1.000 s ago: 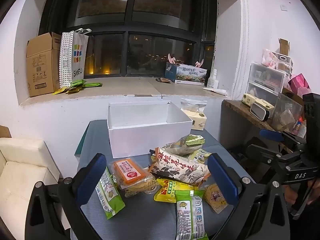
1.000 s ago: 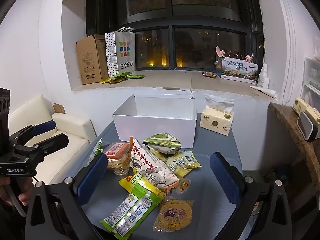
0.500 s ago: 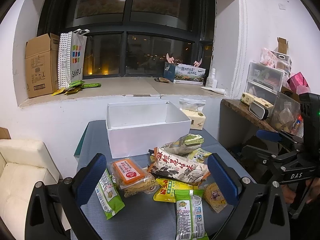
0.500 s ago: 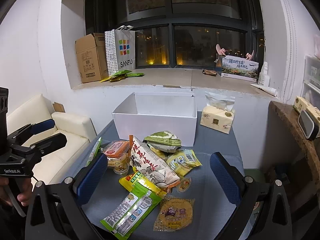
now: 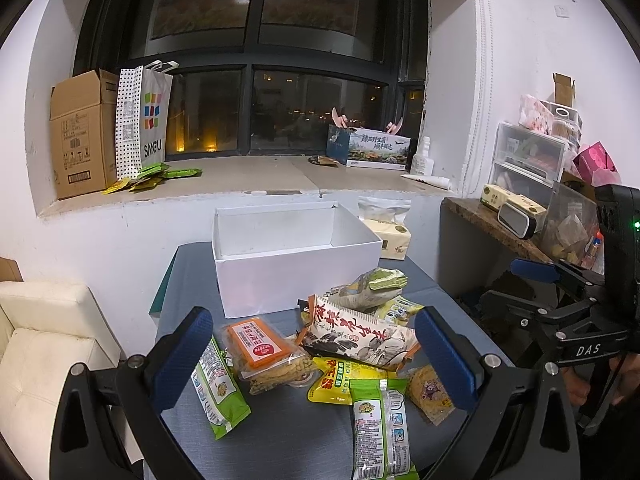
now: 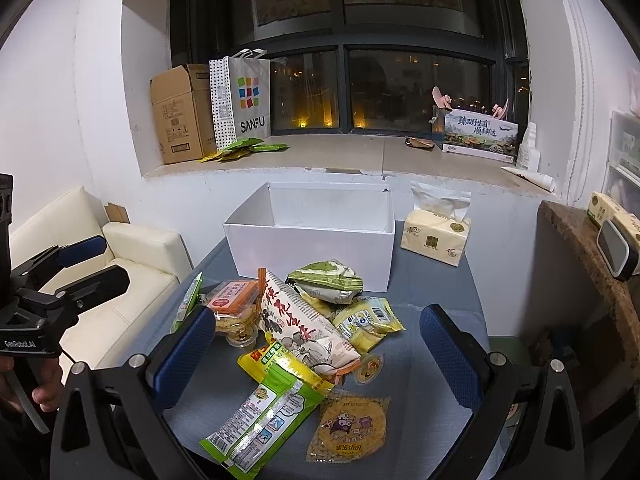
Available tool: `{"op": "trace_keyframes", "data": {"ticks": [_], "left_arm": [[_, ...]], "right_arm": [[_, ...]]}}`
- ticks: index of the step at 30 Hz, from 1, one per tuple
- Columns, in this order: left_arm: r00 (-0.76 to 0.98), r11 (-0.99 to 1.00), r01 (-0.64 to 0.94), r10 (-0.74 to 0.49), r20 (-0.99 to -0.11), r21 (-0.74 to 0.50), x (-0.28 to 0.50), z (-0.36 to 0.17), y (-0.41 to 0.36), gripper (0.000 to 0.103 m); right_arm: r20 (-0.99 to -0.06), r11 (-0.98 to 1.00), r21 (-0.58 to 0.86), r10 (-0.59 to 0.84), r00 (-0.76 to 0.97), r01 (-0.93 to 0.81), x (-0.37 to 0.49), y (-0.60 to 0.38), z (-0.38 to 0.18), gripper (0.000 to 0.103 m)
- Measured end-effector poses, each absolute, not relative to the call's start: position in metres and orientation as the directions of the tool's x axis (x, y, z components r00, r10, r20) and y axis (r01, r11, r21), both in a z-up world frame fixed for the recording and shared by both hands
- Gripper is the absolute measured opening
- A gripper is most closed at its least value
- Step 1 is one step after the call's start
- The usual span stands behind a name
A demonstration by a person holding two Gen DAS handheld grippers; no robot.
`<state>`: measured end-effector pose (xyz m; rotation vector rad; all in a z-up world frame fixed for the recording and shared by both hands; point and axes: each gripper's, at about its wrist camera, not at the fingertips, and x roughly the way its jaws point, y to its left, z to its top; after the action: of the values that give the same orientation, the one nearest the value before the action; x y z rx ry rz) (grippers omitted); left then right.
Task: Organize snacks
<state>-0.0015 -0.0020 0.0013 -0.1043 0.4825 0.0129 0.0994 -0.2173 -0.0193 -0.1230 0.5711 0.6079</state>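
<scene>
**Both claws hovering over the snack pile**

I've got the left claw (image 5: 316, 356) and right claw (image 6: 320, 352) both spread wide, gripping nothing. The snacks (image 5: 356, 332) sit heaped on the tabletop (image 6: 432, 304) just in front of the white box (image 6: 312, 240). Tissue pack (image 6: 436, 236) sits beside the box on the right.

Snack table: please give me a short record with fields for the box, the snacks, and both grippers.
box: white box, open top, looks empty, at the far side of the table
snacks: loose pile of packets in front of the box, none inside
nearest packet: round yellow packet, lying flat
left gripper: jaws open, holding nothing
right gripper: jaws open, holding nothing
</scene>
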Motion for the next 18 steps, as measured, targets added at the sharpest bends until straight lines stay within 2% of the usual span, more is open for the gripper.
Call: {"op": "trace_keyframes", "data": {"ticks": [18], "left_arm": [[0.885,0.995,-0.035,-0.013,-0.465,-0.094,-0.0018,0.0032,-0.0029,0.103]], "right_arm": [[-0.536,0.821,0.051,0.503,0.678,-0.569,0.0983,-0.218,-0.0173,0.103]]}}
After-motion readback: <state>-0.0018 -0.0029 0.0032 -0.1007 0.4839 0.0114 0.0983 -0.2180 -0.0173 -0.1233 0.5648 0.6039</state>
